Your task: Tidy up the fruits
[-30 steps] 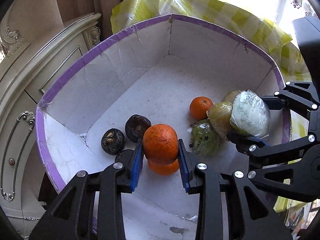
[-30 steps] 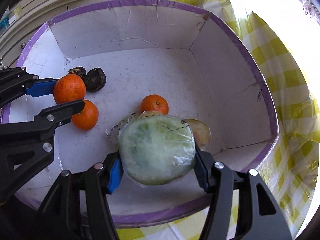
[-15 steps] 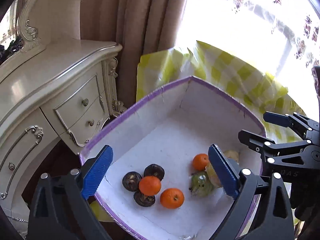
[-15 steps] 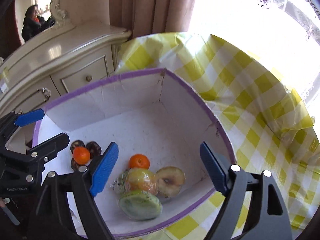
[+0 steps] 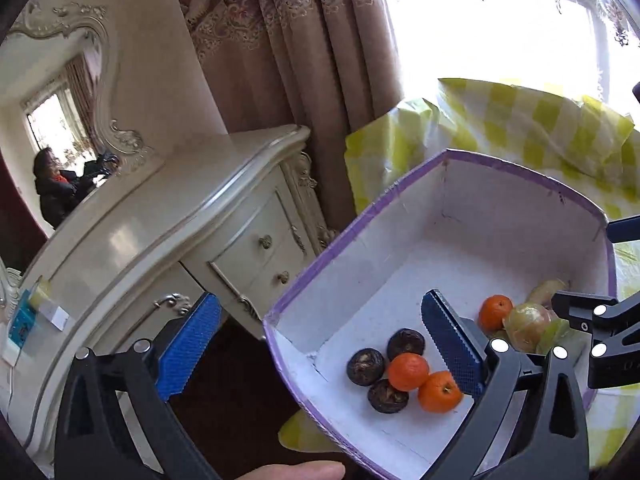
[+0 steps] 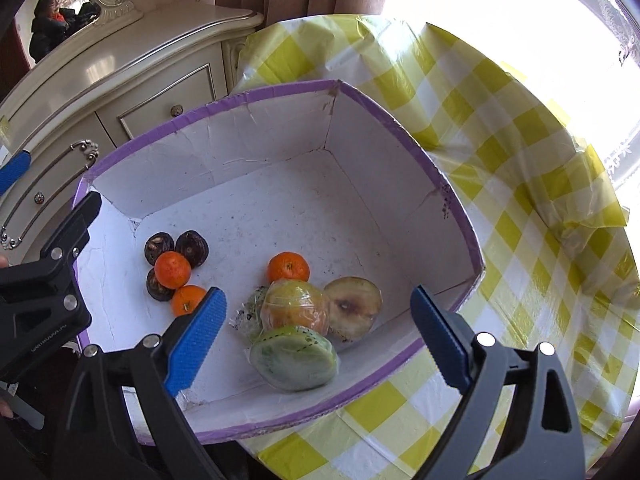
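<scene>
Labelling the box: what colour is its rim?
Purple, on the white box; clearest in the right wrist view.

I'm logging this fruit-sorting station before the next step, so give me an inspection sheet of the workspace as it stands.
Surface: yellow checked tablecloth, creased, under the box.
Job's things: white box with purple rim holds three tangerines, three dark round fruits, a wrapped green fruit half, a wrapped yellow-orange fruit, a cut brownish fruit half and a smaller wrapped green piece.
Clutter: nothing seen.
Grippers: left gripper and right gripper both open and empty above the box, jaws just opened.
Cables: nothing seen.
Surroundings: cream dresser with mirror, curtain, bright window.
</scene>
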Available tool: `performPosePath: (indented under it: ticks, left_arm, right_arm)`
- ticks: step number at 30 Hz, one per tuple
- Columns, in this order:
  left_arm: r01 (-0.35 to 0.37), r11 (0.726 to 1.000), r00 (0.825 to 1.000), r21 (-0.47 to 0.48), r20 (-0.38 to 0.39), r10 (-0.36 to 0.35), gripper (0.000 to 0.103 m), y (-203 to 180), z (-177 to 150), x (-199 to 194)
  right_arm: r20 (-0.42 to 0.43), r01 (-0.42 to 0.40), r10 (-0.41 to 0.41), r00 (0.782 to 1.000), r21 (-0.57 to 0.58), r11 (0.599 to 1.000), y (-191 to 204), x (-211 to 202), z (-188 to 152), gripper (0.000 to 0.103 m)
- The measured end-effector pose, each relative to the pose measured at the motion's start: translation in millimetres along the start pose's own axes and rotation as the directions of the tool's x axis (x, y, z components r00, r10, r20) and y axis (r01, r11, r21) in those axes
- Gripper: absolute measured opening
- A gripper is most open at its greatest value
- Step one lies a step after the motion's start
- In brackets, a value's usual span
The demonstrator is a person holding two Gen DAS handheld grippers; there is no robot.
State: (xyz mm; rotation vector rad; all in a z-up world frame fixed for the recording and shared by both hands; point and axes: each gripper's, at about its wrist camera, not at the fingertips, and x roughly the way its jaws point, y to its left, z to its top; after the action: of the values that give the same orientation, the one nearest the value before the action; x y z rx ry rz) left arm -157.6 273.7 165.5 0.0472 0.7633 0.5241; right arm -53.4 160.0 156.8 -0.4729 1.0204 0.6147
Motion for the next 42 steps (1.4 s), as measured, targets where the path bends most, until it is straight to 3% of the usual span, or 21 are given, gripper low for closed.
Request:
performPosePath:
  ticks: [2,4,19,42]
  left_arm:
    - [0.085,0.996,0.994,-0.020,-0.068,-0.086,0.098,0.1,-1.5,5.8]
    - [0.112,0.993,0.988,-0.031,-0.101,-0.114,0.098,-2.8,-7.3,10.6]
    - [0.133,0.991,0.972,-0.017,-0.193,-0.134,0.098,-18.1,-20.5,28.2]
    - [0.136,0.991,0.962,-0.009,-0.236,-0.134,0.098,-18.1,-24.0,45.6]
  right_arm:
    - [-0.002,-0.004,0.004,1.000,0.006,1.000,-2.4,-0.6,-1.4,0.094]
    - [-0.006,0.001,-0.001,1.000,0.008,1.000,-4.2,-0.8,-2.8,0.094]
    - [-0.062,-0.020,0.018,0.998,-0.027,0.999,3.3,11.1,-11.8,0.094]
    - [-0.095,-0.036,0.034,0.995,-0.017,0.999,-1.1,24.9,-21.2,0.094]
